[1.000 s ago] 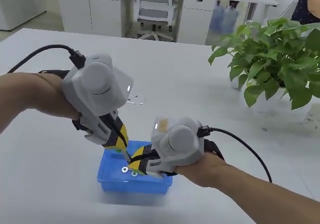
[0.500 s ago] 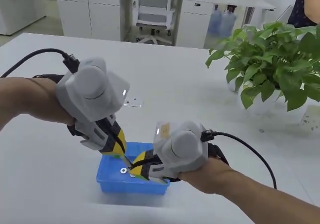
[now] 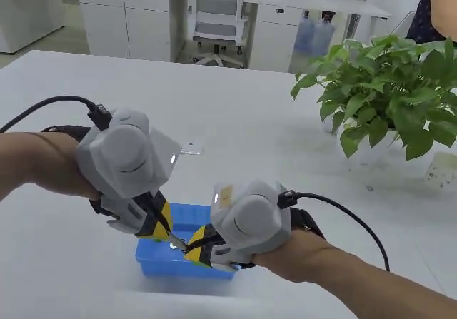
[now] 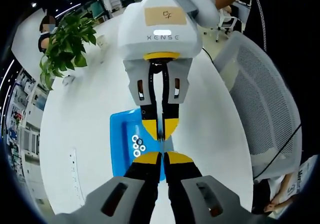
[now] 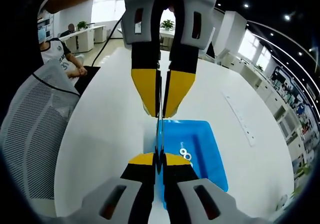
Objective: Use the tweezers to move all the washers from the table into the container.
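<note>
The left hand-held gripper [image 3: 158, 228] and the right hand-held gripper [image 3: 196, 251] stood nose to nose above the blue container [image 3: 151, 263] on the desk [image 3: 250, 126]. Both looked clenched on the thin tweezers [image 5: 160, 134], whose long axis ran straight from one pair of jaws to the other. The washers [image 4: 137, 145] lay clustered on the container's floor, just beside and below that line, about as near one as the other. Both pointed down towards it, the left more steeply, the right lower and flatter.
</note>
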`<state>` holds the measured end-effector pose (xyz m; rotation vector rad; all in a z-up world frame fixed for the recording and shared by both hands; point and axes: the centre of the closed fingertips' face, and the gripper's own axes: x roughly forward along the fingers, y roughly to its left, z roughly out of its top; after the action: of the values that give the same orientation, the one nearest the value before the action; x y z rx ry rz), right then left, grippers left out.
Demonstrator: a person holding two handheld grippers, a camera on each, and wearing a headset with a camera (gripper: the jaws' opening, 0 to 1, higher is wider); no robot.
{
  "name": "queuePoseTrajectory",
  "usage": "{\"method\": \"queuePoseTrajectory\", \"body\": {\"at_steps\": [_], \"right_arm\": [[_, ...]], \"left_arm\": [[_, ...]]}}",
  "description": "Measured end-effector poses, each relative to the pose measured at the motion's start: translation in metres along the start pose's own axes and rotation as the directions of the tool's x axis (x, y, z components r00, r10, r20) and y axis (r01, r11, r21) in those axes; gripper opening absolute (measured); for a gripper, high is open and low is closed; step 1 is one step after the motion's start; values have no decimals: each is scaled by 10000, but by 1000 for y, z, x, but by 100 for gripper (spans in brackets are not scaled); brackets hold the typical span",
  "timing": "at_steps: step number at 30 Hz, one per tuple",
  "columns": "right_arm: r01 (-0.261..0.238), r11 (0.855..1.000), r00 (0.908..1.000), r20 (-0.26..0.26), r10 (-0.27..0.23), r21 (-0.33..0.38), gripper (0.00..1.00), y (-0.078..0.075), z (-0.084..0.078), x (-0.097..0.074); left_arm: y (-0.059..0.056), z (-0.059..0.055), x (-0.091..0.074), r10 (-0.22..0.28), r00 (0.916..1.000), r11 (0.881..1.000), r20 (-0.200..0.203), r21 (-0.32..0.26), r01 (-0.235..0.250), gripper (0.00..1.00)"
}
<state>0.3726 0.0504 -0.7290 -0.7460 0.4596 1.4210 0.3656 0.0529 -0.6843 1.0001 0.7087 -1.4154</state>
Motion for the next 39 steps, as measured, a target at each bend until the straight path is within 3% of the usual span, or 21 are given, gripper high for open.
{"method": "queuePoseTrajectory", "body": {"at_steps": [13,29,39], "right_arm": [[-190,9998,9994,-289,189,-37,5,13,-12,-4],[-657,9976,9955,-662,671,228,5,40,-31,5],[-815,9965,9916,-996,830,199,5,53,-49,16]], "left_arm": [[-12,-6,14,93,9998,9998,165,-203,-89,7],[-37,-23,49,38,9998,9983,205,-575,-26,7],[-50,-27,71,-87,9995,9975,313,-702,108,7]]}}
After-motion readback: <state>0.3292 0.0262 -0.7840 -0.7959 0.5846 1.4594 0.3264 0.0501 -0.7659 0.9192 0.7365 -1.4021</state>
